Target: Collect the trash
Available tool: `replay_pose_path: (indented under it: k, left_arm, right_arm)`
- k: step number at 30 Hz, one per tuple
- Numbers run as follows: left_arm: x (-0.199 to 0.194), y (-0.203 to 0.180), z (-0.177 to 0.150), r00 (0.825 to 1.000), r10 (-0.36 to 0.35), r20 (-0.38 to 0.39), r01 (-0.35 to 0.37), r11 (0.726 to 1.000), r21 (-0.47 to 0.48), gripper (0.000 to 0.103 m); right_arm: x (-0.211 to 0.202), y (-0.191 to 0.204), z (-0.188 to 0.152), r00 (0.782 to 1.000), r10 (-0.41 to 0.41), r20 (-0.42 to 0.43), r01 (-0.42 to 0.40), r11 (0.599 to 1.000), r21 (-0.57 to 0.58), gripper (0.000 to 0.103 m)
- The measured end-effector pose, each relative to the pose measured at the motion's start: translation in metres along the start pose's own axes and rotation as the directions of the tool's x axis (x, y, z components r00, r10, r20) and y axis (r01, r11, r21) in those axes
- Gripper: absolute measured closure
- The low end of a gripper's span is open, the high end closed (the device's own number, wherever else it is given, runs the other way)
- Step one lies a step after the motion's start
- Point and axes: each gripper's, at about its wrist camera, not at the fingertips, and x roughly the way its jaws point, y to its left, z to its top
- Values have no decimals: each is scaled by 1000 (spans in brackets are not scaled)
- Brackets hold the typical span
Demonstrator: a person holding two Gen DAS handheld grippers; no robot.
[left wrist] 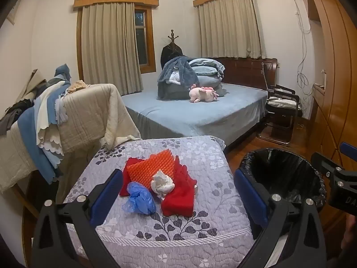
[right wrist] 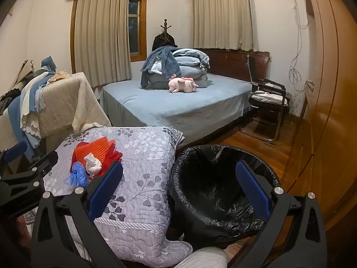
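So I'm at the start: my left gripper and right gripper both gape wide, holding nothing. The trash lies piled on the quilt, beside the bin. Next, I'd close on one piece.

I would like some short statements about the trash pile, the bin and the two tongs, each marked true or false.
1. The blue plastic wad lies inside the bin. False: it lies on the floral quilt, beside the red cloth.
2. The bin has a black liner. True.
3. The left tongs grip the white crumpled paper. False: they are open and hold nothing.
4. The right tongs are open. True.
5. The pink plush toy lies on the floor. False: it lies on the blue bed.
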Motion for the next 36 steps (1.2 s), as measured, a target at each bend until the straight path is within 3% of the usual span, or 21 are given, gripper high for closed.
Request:
replay_pose_path:
  k: [36]
  left_arm:
    - [0,0,0,1000,1,-6,-1,1000,-1,6]
  right_arm:
    - [2,2,-1,1000,1,-2,-1,1000,1,5]
